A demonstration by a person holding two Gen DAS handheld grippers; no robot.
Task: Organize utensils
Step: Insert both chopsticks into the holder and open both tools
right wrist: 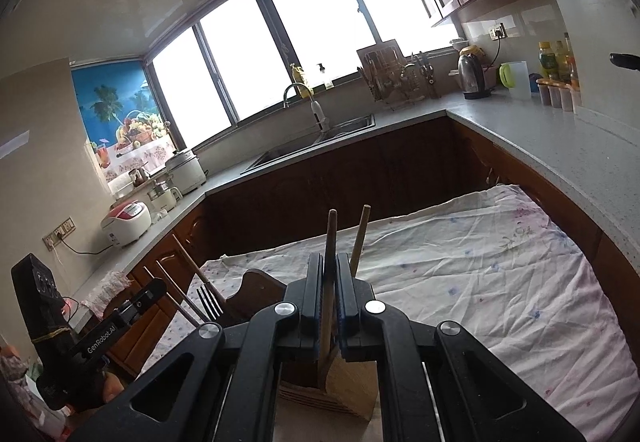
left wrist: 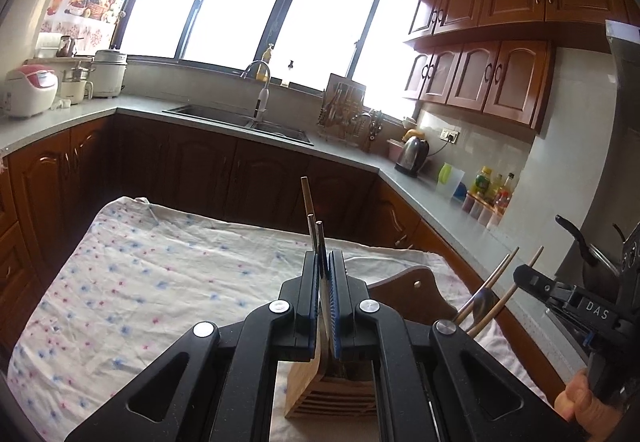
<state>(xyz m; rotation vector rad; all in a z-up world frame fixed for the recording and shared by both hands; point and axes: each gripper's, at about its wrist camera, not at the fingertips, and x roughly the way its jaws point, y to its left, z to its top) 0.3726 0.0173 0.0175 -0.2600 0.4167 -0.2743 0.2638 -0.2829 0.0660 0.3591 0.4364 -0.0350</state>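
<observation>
Left wrist view: left gripper (left wrist: 324, 262) clamped on a thin bundle of utensil handles, two slim metal rods and one brown stick (left wrist: 307, 198), standing up out of its jaws. Directly beneath sits the pale slatted wooden utensil holder (left wrist: 320, 394) on the flower-print white cloth (left wrist: 140, 274). Off to the holder's right, the right gripper (left wrist: 536, 282) appears with tan wooden chopsticks and a metal spoon bowl (left wrist: 482, 300).

Right wrist view: right gripper (right wrist: 330, 274) closed on a brown wooden chopstick (right wrist: 331, 238); a second stick rises just behind the jaws, grip on it unclear. Same holder below. To the holder's left, the left gripper (right wrist: 148, 296) carries a steel fork (right wrist: 210, 302) among its pieces.

Judgement: all light, stiff, smooth; metal shafts likely to slip or fan apart. Pinch mid-shaft, square across the bundle, ends pointed at a holder slot
</observation>
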